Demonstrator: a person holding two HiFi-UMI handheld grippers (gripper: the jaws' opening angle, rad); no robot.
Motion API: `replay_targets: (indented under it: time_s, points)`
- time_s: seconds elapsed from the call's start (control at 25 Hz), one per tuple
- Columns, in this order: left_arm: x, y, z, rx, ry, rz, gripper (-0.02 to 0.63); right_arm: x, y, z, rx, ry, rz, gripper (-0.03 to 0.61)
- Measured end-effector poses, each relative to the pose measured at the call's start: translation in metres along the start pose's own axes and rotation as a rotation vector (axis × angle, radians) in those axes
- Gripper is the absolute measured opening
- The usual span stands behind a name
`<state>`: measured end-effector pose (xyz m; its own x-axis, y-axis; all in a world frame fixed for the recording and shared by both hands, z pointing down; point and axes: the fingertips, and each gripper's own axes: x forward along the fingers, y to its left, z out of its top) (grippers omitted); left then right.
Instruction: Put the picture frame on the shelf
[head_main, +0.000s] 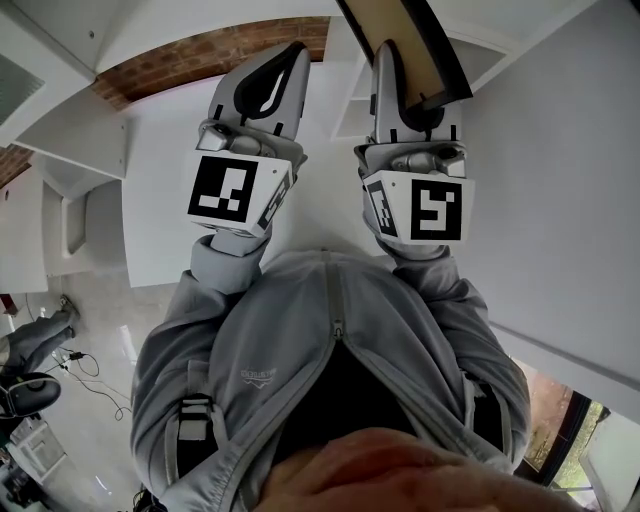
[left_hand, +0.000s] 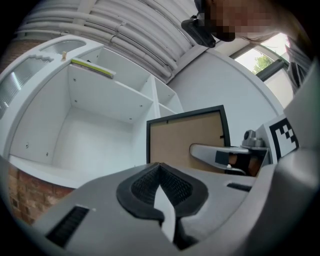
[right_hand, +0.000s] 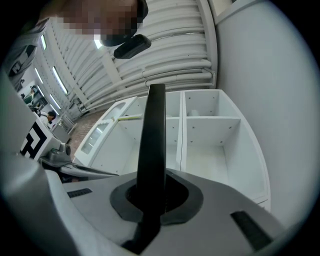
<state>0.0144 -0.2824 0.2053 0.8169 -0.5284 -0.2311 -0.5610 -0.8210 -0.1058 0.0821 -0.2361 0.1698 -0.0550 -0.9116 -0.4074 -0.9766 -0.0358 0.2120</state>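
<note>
Two grippers are in our hands, and we hold both of them up in front of a white shelf (right_hand: 215, 145). The left gripper (head_main: 288, 52) is clenched with nothing inside: in the left gripper view its two black pads (left_hand: 175, 187) meet each other. The right gripper (head_main: 400, 70) grasps the picture frame (head_main: 395, 30). In the right gripper view we see the frame from its thin side, as a black bar which stands nearly upright between the jaws, and the jaws press on it from both faces. From the left gripper view we look at the back of the frame, a brown board with a black rim around it, and one grey finger (left_hand: 215, 150) of the right gripper lies across this board. The frame is in the air, beside the left gripper and apart from the shelf, so it stands in none of the compartments. The shelf has several open compartments separated by white boards, and on its top board lies a thin yellowish thing (left_hand: 92, 68) that we cannot identify. In the head view a strip of red brick wall (head_main: 190, 62) shows between white surfaces. Each gripper carries a cube (head_main: 232, 190) with black and white square markers, and below the cubes are the sleeves of our grey jacket (head_main: 330, 320).
</note>
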Motion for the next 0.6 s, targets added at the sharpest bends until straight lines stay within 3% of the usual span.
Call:
replay_targets:
  time_s: [0.44,0.6]
  points:
    - [0.011,0.014,0.008,0.018,-0.013,0.032,0.008,0.041,0.004,-0.015,-0.13,0.046,0.002,0.034]
    - [0.01,0.018,0.008,0.016,-0.013,0.04,0.008,0.05,0.009,-0.016,-0.227,0.06,0.005,0.034]
